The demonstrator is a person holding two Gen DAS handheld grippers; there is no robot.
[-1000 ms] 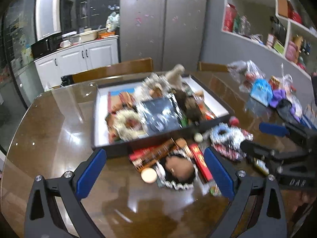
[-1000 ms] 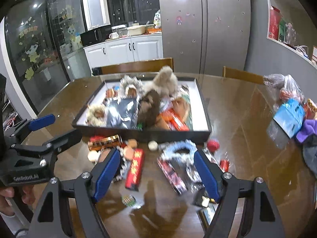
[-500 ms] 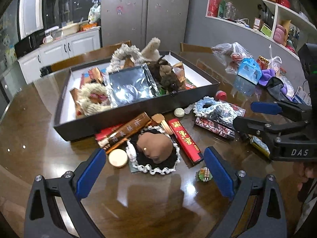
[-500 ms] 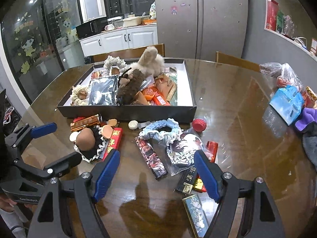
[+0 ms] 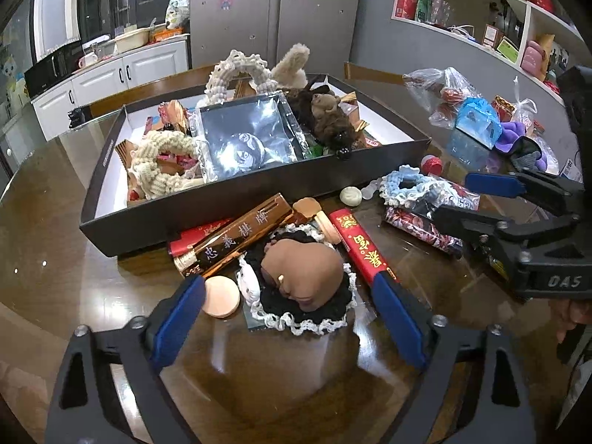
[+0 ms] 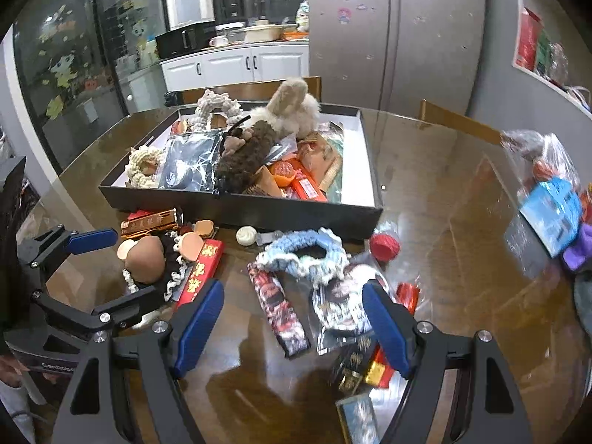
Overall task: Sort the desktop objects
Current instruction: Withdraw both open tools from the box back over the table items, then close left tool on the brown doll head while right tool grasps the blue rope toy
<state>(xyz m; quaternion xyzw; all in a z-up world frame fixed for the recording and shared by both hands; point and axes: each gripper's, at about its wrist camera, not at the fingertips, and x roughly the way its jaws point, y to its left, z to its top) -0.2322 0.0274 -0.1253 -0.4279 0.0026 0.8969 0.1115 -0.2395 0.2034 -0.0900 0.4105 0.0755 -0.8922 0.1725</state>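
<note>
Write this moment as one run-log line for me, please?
stage: approach | left gripper: open, jaws just closing, around brown doll head, not gripping | right gripper: open, over patterned strip | black box: part-filled

Grey fridge (image 6: 396, 33), white cabinets (image 6: 236, 64) — wall shelves (image 5: 518, 18)

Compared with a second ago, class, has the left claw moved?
Yes. The left claw has come down toward the brown doll head, nearer the black box, its jaws closing slightly.
</note>
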